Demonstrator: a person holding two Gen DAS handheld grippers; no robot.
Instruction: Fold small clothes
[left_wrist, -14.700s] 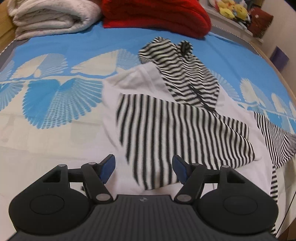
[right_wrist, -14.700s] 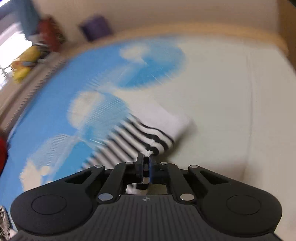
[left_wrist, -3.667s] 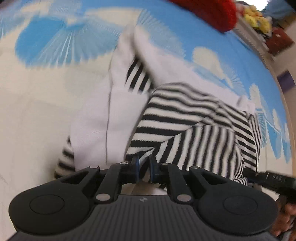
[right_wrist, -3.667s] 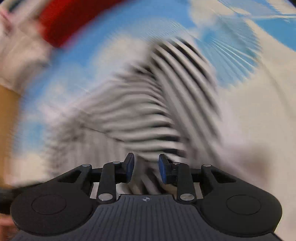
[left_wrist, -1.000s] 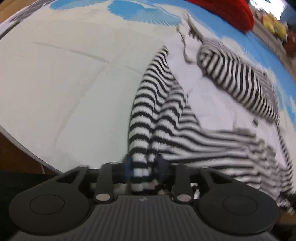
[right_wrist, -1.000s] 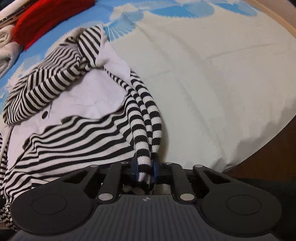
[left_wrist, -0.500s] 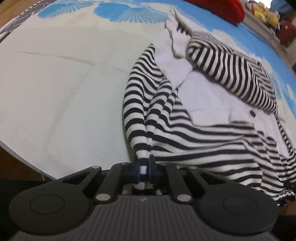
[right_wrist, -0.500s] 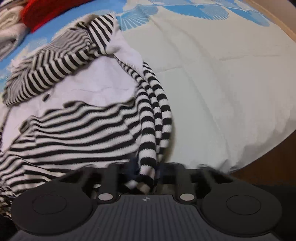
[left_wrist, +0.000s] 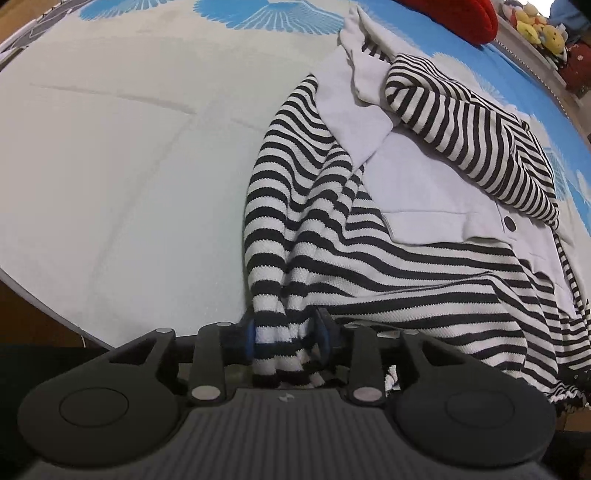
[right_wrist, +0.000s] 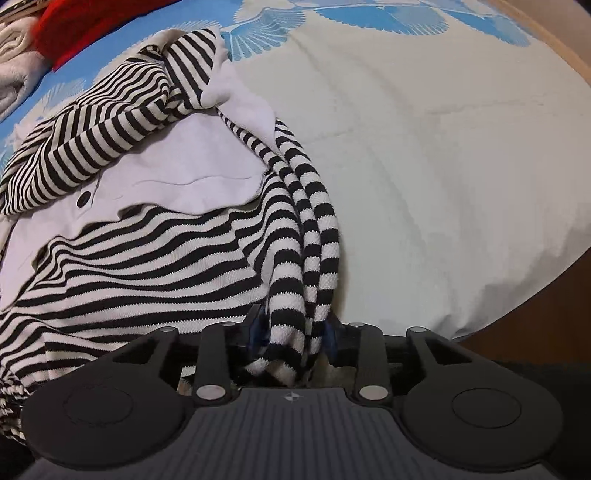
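Observation:
A black-and-white striped garment (left_wrist: 406, 266) with white panels and a dark button lies spread on the bed, its hem at the near edge. My left gripper (left_wrist: 287, 338) straddles a bunched striped fold at the garment's left corner. Its jaws are opening and the cloth sits loosely between the blue pads (left_wrist: 250, 336). In the right wrist view the same garment (right_wrist: 147, 251) fills the left half. My right gripper (right_wrist: 294, 330) is at the right corner, also opening, with a rope-like striped fold hanging between its jaws and a small gap beside the left pad.
The pale sheet (left_wrist: 129, 166) with blue fan prints stretches away on the outer side of each gripper. The mattress edge (right_wrist: 517, 306) drops off close by. A red blanket (left_wrist: 454, 14), a folded white blanket (right_wrist: 14, 55) and plush toys (left_wrist: 535, 26) sit at the far end.
Half a second ago both grippers were pinched tight on the striped folds; now both sets of jaws have parted and the cloth lies slack between them. Neither hand has shifted.

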